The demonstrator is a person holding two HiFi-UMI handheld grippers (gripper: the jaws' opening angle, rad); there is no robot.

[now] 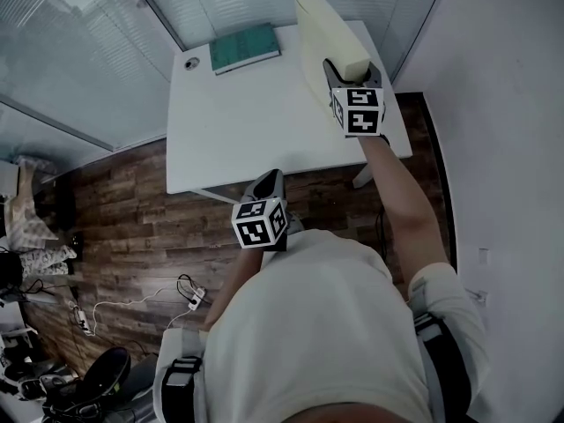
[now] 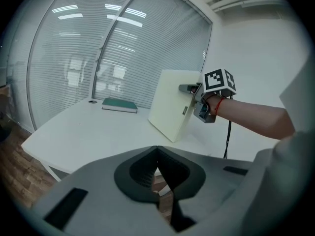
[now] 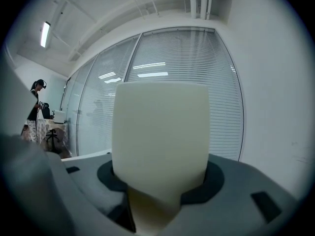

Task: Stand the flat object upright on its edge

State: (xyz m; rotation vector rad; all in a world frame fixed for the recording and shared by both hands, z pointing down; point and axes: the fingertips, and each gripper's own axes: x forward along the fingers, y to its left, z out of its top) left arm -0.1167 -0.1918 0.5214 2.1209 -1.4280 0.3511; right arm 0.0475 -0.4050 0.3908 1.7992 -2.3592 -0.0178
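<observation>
Head view, right tool [image 1: 346,70] clamping cream board [image 1: 328,23]

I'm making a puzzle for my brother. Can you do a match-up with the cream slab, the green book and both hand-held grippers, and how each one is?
1 cream slab
2 green book
3 left hand-held gripper
4 right hand-held gripper

A jaws together, empty
B lying flat on the table
C shut on the slab
D raised up, tilted

Pairs: 1-D, 2-B, 3-A, 4-C

shirt [image 1: 326,324]: pale, short-sleeved | shoulder straps [image 1: 445,359]: dark | marker cubes [image 1: 260,223] [image 1: 359,111]: black-white | jaws: grey | wrist cord [image 2: 219,103]: red
</observation>
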